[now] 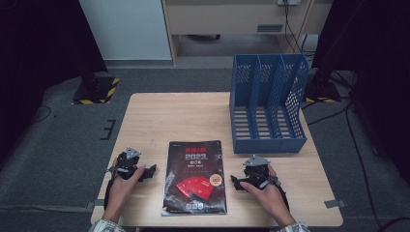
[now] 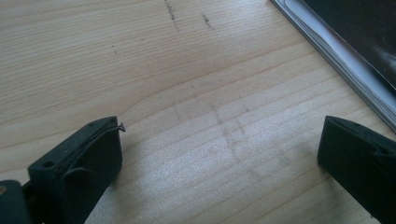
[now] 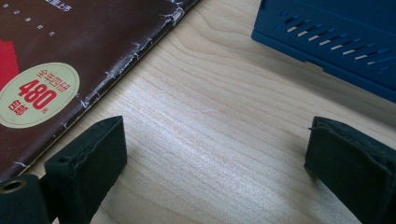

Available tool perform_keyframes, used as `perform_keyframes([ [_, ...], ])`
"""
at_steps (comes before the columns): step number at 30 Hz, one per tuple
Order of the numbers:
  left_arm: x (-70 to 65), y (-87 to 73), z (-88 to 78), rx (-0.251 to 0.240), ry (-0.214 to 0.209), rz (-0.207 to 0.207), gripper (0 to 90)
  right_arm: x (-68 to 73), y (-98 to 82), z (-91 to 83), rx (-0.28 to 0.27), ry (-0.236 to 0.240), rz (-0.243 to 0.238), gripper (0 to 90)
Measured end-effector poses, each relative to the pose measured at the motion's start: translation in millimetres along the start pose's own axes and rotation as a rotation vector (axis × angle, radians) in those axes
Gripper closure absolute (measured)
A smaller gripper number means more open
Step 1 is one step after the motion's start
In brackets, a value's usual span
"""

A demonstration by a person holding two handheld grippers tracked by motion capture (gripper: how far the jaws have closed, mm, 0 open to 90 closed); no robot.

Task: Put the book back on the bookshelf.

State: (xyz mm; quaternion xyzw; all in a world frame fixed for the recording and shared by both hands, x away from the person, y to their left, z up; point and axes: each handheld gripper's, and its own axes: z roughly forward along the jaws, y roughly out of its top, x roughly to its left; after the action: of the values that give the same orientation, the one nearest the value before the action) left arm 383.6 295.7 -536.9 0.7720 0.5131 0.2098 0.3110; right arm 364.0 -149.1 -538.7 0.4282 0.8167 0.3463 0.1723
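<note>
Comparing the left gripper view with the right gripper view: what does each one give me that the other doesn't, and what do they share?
The left gripper view alone gives the magazine's stacked page edges at its upper right, plus faint dark scuffs on the table.

The right gripper view alone gives the magazine's dark cracked cover with a round cream sticker and the blue file rack's slotted base at upper right.

Shared: each has bare wooden tabletop between its own wide-open black tongs, left and right, nothing between them, and the magazine lying apart from the tongs.

The dark glossy catalogue runs off the right gripper view's top and left edges. Its cover print in the high view is too small to read.
</note>
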Motion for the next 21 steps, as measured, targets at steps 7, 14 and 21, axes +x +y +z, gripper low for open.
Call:
perform_keyframes([
  [7,-0.5,-0.3,-0.4,0.0,0.001,-0.003,0.0,0.2,0.1,0.2,0.0,-0.003,0.001,5.4],
  [14,-3.9,3.5,-5.6,0.008,-0.014,-0.008,6.2,2.4,4.7,-4.7,0.032,0.04,-0.051,6.5],
  [21,-27.7,8.7,-23.6,-0.01,-0.102,0.016,16.1,28.9,13.9,-19.4,-0.057,0.122,-0.149,18.6],
])
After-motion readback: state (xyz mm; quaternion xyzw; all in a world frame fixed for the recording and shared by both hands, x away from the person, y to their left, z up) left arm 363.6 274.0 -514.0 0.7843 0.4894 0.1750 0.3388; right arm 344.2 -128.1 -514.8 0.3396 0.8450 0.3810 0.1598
